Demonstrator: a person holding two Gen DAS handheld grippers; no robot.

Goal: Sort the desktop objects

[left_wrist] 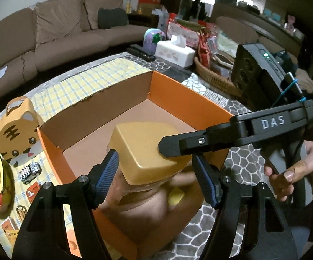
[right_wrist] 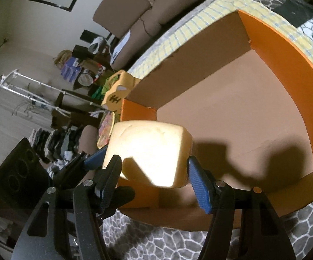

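Your left gripper (left_wrist: pixel 156 177) and right gripper (right_wrist: pixel 154 179) both straddle the gold-lidded jar (left_wrist: pixel 144 151); grip unclear. Lower it level into the orange box (left_wrist: pixel 191 99).

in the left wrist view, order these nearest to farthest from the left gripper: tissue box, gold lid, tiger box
1. gold lid, between the left gripper fingers
2. tiger box, left of the orange box
3. tissue box, far side of the table

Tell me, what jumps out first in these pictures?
A jar with a gold lid sits front and centre, both grippers reaching for it over a big orange box. The left gripper straddles the jar's body while the right gripper brackets the lid. Left of the box stands a tiger-faced carton.
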